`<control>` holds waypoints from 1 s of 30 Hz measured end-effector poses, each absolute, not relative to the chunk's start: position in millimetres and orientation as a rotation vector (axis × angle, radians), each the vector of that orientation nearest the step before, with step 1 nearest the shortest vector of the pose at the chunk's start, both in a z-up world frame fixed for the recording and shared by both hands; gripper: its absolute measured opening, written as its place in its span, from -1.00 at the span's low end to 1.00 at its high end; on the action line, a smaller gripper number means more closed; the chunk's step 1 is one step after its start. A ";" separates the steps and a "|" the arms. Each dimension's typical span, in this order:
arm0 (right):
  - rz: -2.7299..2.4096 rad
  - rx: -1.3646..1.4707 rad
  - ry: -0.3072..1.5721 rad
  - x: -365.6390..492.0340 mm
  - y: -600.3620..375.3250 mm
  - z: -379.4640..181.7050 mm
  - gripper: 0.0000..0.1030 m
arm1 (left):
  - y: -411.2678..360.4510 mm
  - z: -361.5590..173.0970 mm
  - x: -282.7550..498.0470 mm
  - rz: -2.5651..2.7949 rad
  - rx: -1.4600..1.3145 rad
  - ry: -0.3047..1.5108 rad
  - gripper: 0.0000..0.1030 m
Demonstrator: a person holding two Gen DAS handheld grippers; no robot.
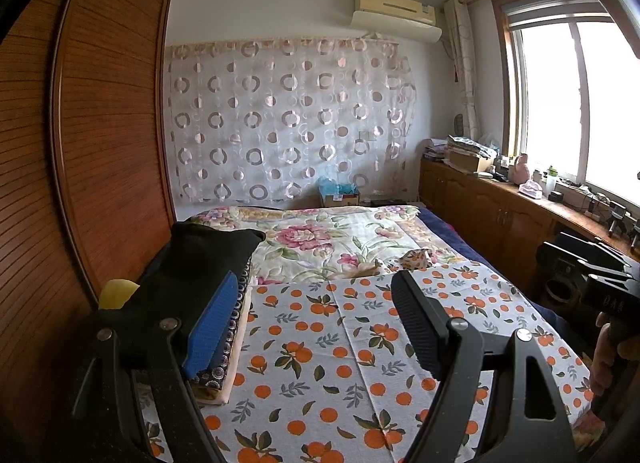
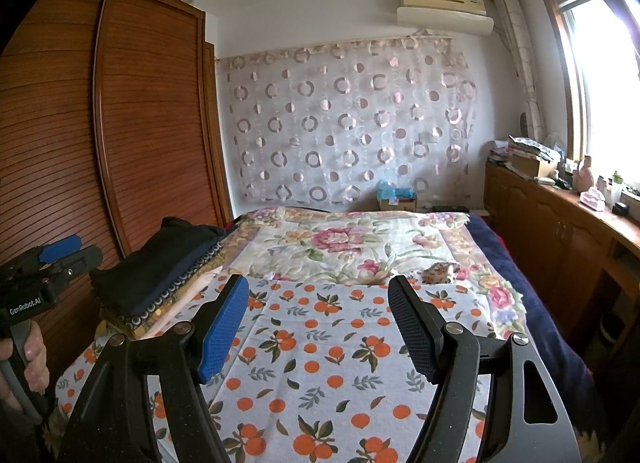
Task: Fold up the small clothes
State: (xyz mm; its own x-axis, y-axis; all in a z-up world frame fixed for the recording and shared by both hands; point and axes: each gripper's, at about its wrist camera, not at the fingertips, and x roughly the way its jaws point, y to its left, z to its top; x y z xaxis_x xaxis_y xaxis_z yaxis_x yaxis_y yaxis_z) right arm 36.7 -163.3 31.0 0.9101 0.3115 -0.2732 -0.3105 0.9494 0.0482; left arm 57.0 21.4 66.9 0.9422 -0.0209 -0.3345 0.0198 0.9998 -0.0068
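A white cloth with an orange-fruit print (image 1: 320,343) (image 2: 320,363) lies spread flat on the bed in front of both grippers. At its left edge sits a stack of folded clothes (image 1: 224,343) (image 2: 168,295) with a black garment (image 1: 200,259) (image 2: 160,255) on top. A small crumpled patterned cloth (image 1: 416,257) (image 2: 440,271) rests on the floral quilt just beyond the spread cloth. My left gripper (image 1: 316,283) hovers open over the cloth, its blue pad beside the stack. My right gripper (image 2: 318,283) is open too, with nothing between its fingers.
A brown slatted wardrobe (image 1: 100,143) runs along the left of the bed. On the right, a low wooden cabinet (image 1: 500,215) under the window carries clutter. A cardboard box (image 2: 396,199) stands past the bed's far end. A hand (image 2: 32,355) grips the left tool's handle.
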 end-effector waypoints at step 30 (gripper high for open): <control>0.326 0.003 0.281 35.0 -175.5 30.2 0.44 | 22.2 64.8 57.6 -0.020 -0.001 0.339 0.55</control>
